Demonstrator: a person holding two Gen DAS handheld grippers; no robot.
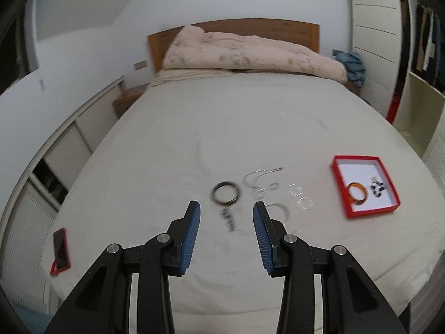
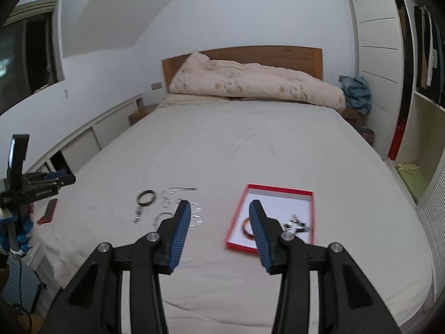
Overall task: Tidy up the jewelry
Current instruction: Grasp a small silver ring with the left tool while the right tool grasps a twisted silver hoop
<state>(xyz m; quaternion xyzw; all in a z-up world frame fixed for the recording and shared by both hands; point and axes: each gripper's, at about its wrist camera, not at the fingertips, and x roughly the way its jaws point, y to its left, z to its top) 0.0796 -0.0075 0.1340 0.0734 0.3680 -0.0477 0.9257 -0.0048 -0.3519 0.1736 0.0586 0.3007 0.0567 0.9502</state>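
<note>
Loose jewelry lies on the bed sheet: a dark bangle [image 1: 225,193], a dark chain piece [image 1: 229,220], a thin silver necklace [image 1: 260,174] and several clear rings [image 1: 296,192]. A red tray [image 1: 340,161] at the right holds an orange bangle [image 1: 358,194] and a black-and-white beaded piece [image 1: 376,188]. My left gripper [image 1: 226,208] is open and empty, above the sheet just short of the dark bangle. My right gripper [image 2: 219,208] is open and empty, hovering between the loose pieces [image 2: 146,197] and the red tray [image 2: 279,188], whose orange bangle [image 2: 247,226] is partly hidden by a finger.
A red-cased phone [image 1: 59,250] lies near the bed's left edge. A rumpled pink duvet [image 1: 250,53] lies against the wooden headboard [image 1: 244,26]. Low white cabinets run along the left; wardrobe shelves [image 2: 425,128] stand at the right. The left gripper shows from the side [image 2: 55,179].
</note>
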